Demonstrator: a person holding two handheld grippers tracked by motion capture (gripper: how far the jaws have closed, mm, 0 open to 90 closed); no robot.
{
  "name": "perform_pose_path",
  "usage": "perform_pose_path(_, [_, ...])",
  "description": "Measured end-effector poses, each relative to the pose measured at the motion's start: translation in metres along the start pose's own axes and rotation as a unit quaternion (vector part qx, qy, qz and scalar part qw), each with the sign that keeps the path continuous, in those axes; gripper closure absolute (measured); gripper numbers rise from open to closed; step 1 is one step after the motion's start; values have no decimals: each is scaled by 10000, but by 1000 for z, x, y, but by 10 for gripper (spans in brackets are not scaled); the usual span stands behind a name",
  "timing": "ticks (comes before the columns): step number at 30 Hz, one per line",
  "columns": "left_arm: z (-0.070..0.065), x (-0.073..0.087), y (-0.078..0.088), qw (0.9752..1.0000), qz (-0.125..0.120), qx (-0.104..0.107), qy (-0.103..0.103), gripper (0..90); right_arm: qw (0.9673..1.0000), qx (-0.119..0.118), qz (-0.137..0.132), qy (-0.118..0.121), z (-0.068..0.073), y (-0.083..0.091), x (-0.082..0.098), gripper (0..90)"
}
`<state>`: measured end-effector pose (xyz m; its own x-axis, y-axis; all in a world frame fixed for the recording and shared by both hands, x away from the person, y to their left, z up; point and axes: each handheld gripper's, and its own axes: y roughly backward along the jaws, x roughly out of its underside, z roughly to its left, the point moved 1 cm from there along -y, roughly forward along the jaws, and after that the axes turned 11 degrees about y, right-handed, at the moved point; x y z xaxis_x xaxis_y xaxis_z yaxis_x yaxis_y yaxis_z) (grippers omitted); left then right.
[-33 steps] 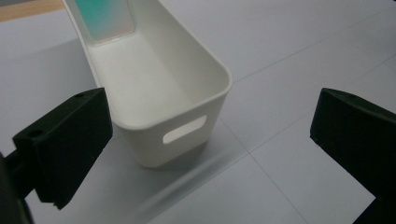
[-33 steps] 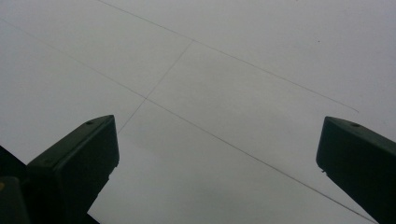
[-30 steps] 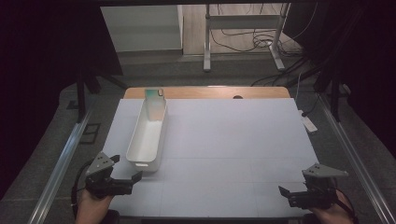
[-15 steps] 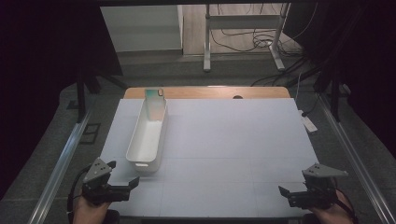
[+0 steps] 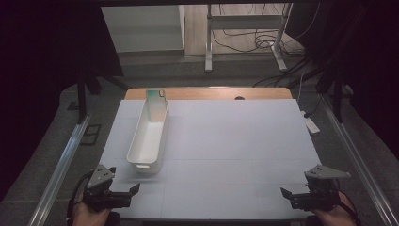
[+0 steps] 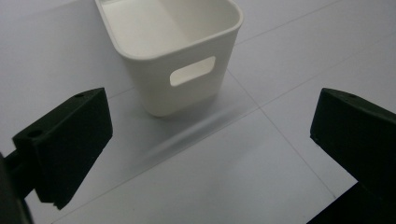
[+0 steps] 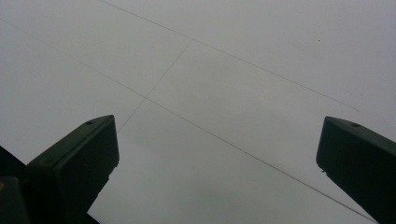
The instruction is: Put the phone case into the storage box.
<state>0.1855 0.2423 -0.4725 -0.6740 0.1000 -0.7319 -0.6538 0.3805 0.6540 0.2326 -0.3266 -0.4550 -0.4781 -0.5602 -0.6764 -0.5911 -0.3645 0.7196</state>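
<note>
White bin [image 5: 149, 135] just ahead of spread left tongs [image 5: 133, 189], well apart from spread right tongs [image 5: 285, 193]

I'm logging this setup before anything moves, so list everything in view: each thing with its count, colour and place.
bin: one, white, long and narrow, on the left part of the table, handle cutout facing the left gripper.
small box: one, teal and white, at the bin's far end; contact unclear.
table: one, pale grey-white top with a wooden far edge.
frame legs: grey metal, on the floor beyond the table.
cables: several, dark, on the floor at the back.
left gripper: one, black, open, at the near left edge.
right gripper: one, black, open, at the near right edge.
</note>
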Motion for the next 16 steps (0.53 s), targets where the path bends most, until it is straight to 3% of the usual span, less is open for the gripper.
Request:
perform_pose_path(7, [-1,1,0,9999,76,-134,-69,0,10000,3,2,-1,0,0,0,0])
perform_pose_path(16, [0,0,-3,9998,154,-127,2,0,10000,-3,22,10,0,0,0,0])
